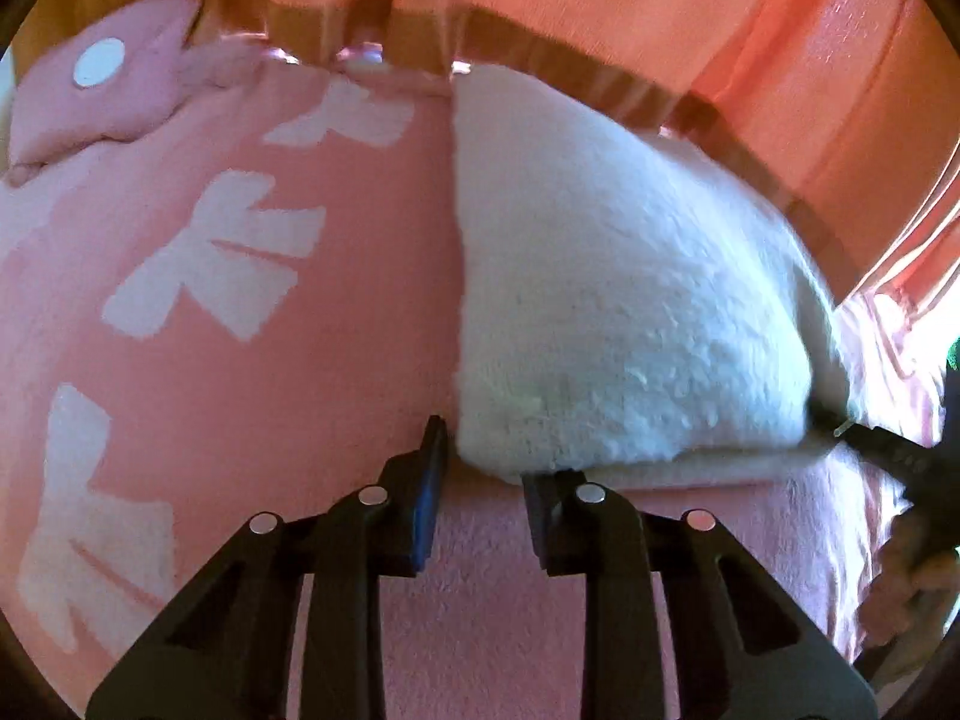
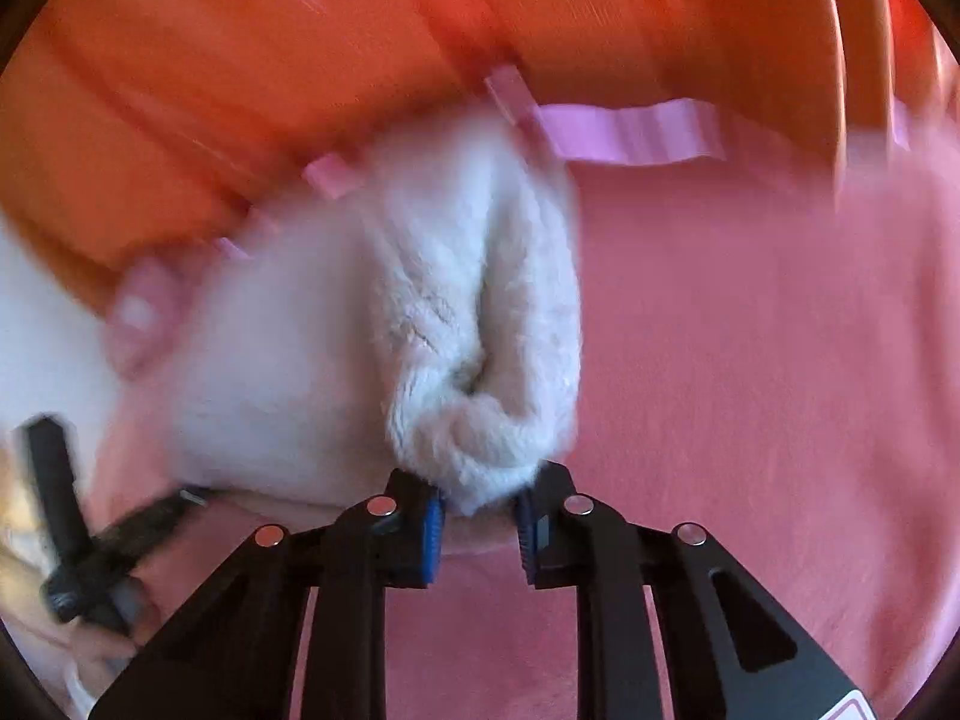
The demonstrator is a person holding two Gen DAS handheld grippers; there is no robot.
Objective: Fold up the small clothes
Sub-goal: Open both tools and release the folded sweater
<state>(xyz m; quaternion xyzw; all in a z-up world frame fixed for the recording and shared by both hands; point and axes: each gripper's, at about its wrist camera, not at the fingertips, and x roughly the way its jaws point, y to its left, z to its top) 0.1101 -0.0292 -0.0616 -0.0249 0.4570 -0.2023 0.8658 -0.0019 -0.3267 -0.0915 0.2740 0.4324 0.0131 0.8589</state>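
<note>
A fluffy white garment (image 1: 630,300) lies on a pink blanket (image 1: 360,300) with white patterns. My left gripper (image 1: 483,468) is at the garment's near left corner, with the cloth edge between its parted jaws. The right gripper's fingers (image 1: 882,444) reach the garment's right corner in the left wrist view. In the blurred right wrist view my right gripper (image 2: 480,510) pinches a bunched corner of the white garment (image 2: 480,330). The left gripper (image 2: 108,546) shows at the lower left of that view.
A pink plush pillow (image 1: 102,102) with a white dot lies at the blanket's far left. Orange curtain-like fabric (image 2: 300,60) hangs behind the bed. Bare pink blanket (image 2: 780,360) extends to the right of the garment.
</note>
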